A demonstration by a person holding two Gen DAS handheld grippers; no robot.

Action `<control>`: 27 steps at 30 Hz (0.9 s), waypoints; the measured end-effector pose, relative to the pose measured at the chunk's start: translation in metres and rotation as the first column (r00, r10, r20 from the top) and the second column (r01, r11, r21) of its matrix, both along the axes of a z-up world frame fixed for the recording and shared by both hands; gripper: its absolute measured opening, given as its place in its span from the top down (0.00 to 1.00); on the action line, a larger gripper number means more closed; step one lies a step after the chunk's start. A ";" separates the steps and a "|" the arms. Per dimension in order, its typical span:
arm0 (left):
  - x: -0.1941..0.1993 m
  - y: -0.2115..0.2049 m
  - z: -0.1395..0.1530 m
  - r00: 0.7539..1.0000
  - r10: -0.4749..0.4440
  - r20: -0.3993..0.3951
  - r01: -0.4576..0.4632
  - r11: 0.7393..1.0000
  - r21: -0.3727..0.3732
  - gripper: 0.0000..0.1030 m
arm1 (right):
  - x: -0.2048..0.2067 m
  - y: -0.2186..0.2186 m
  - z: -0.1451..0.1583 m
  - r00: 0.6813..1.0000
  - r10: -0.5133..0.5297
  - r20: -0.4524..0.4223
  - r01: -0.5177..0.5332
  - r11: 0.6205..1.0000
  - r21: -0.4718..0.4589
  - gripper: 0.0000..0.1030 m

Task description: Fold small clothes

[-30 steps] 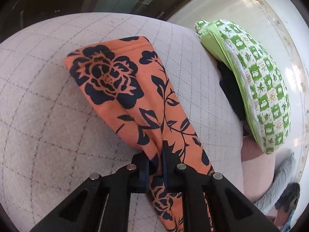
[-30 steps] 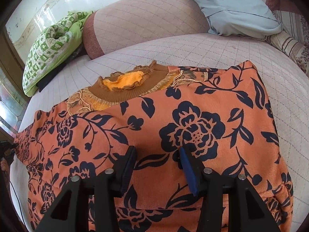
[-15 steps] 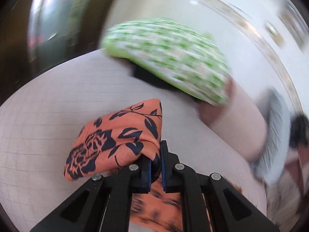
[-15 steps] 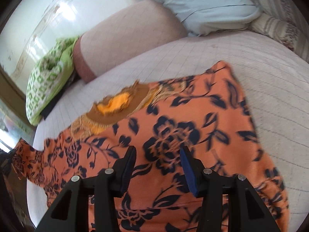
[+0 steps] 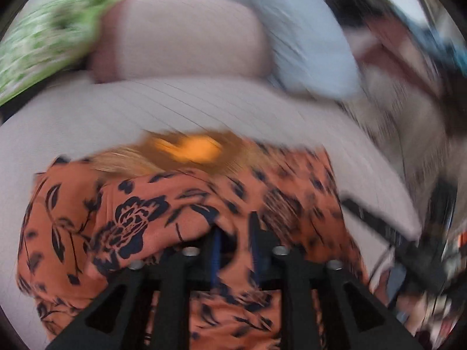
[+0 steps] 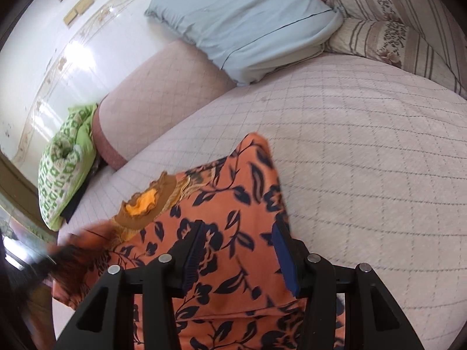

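Orange floral-print knit top [image 6: 230, 218] with a brown ruffled collar lies on the quilted beige bed cover [image 6: 364, 145], collar toward the far left, long axis running near to far. No writing is readable. Bare quilt lies to its right. Right claw [image 6: 236, 256] hangs wide open over it. Left claw [image 5: 235, 242] stands narrowly parted over a folded sleeve; blur hides any grip.

A home bedroom: a quilted bedspread [image 6: 364, 134] covers the bed, with a pale blue pillow [image 6: 242, 26], striped floral pillows [image 6: 394, 40] and a tiled wall [image 6: 58, 43] behind.
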State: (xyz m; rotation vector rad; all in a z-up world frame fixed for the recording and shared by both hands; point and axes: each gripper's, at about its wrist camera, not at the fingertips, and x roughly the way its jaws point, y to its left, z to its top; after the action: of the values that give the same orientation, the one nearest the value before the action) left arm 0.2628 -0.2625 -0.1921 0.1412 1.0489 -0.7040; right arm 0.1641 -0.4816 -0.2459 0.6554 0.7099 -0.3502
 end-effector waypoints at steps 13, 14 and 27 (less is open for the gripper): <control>0.028 0.131 0.086 0.961 0.212 0.179 -0.184 0.970 -0.159 0.20 | 0.019 0.044 0.023 0.980 0.169 0.102 -0.171 0.985 0.012 0.37; 0.035 0.144 0.084 0.958 0.239 0.159 -0.213 0.963 -0.165 0.20 | 0.022 0.055 0.026 0.974 0.201 0.105 -0.202 0.979 -0.003 0.37; 0.086 0.243 -0.033 0.857 0.510 -0.076 -0.489 0.851 0.191 0.20 | 0.046 0.206 0.013 0.781 0.596 -0.187 -0.614 0.678 -0.403 0.37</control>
State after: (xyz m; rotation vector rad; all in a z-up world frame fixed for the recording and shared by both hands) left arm 0.3488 -0.0193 -0.2248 -0.0380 1.2011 -0.1482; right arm 0.2103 -0.2758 -0.2332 -0.0544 0.8106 0.1042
